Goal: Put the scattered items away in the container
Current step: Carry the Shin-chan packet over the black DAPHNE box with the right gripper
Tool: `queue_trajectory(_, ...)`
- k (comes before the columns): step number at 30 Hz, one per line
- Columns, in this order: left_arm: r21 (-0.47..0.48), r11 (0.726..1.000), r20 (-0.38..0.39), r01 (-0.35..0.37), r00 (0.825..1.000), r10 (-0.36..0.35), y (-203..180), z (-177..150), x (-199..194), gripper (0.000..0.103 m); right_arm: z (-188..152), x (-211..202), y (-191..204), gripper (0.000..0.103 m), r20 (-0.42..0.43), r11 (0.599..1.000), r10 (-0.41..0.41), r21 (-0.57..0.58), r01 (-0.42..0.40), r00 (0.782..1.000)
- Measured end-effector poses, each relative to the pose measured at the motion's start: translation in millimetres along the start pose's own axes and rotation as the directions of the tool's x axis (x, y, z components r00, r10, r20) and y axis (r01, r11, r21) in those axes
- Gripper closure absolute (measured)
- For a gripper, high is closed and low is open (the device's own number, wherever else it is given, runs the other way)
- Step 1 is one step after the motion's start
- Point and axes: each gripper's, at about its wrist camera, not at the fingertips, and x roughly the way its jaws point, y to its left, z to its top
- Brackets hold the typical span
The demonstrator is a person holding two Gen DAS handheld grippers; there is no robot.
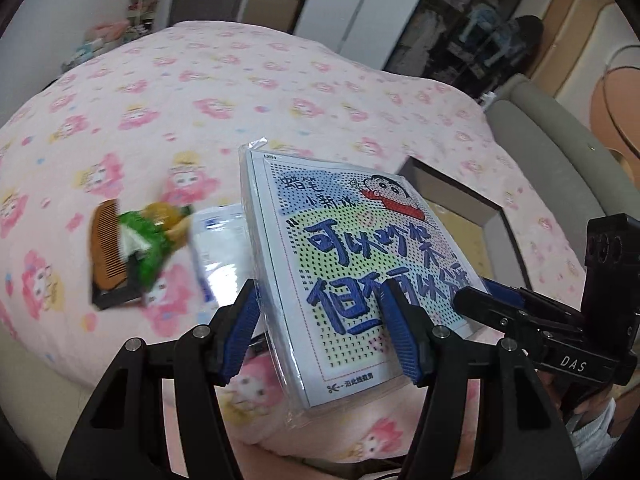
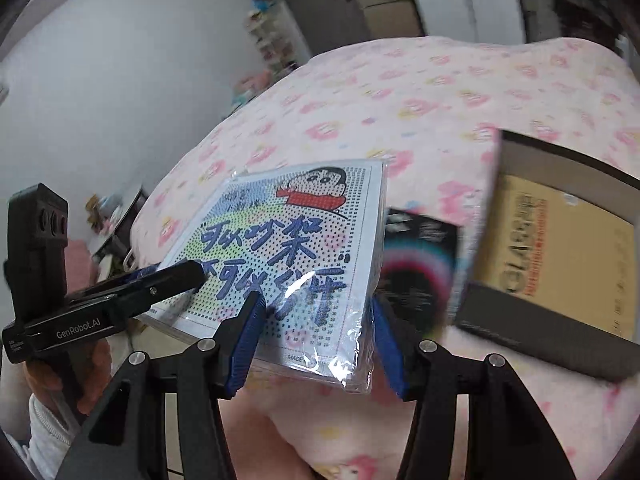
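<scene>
A plastic-wrapped cartoon craft kit (image 1: 352,256) with blue Chinese lettering is held tilted above the pink bed. My left gripper (image 1: 324,320) is shut on its near edge, and my right gripper (image 2: 316,328) is shut on its other edge; the kit shows in the right wrist view (image 2: 288,256) too. The right gripper's fingers (image 1: 492,304) show at the kit's right corner. The open dark-walled cardboard box (image 2: 560,248) lies on the bed to the right. A wooden comb (image 1: 106,248), a green snack packet (image 1: 148,248) and a white packet (image 1: 220,248) lie on the bed to the left.
A black packet with a coloured ring (image 2: 420,260) lies between the kit and the box. The box also shows behind the kit in the left wrist view (image 1: 460,208). The bed has a grey padded edge (image 1: 560,152). Wardrobes and shelves stand beyond the bed.
</scene>
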Motion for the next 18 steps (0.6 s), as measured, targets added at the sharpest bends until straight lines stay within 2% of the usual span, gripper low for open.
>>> queue_trajectory(4, 0.073, 0.995, -0.022, 0.071, 0.997, -0.069, -46, 14, 23, 0.041, -2, -30, -41, 0.053, 0.053, 0.995, -0.071, 0.079, 0.066, 0.996)
queue_trajectory(9, 0.167, 0.975, -0.065, 0.149, 0.988, -0.14, -111, 32, 54, 0.041, -3, -68, -89, 0.053, 0.103, 0.975, -0.16, 0.169, 0.141, 0.982)
queue_trajectory(13, 0.229, 0.956, -0.115, 0.184, 0.98, -0.161, -155, 39, 85, 0.041, -4, -85, -128, 0.053, 0.111, 0.953, -0.216, 0.239, 0.185, 0.97)
queue_trajectory(18, 0.238, 0.951, -0.208, 0.199, 0.966, -0.15, -185, 39, 134, 0.041, -18, -87, -178, 0.053, 0.081, 0.921, -0.251, 0.325, 0.213, 0.965)
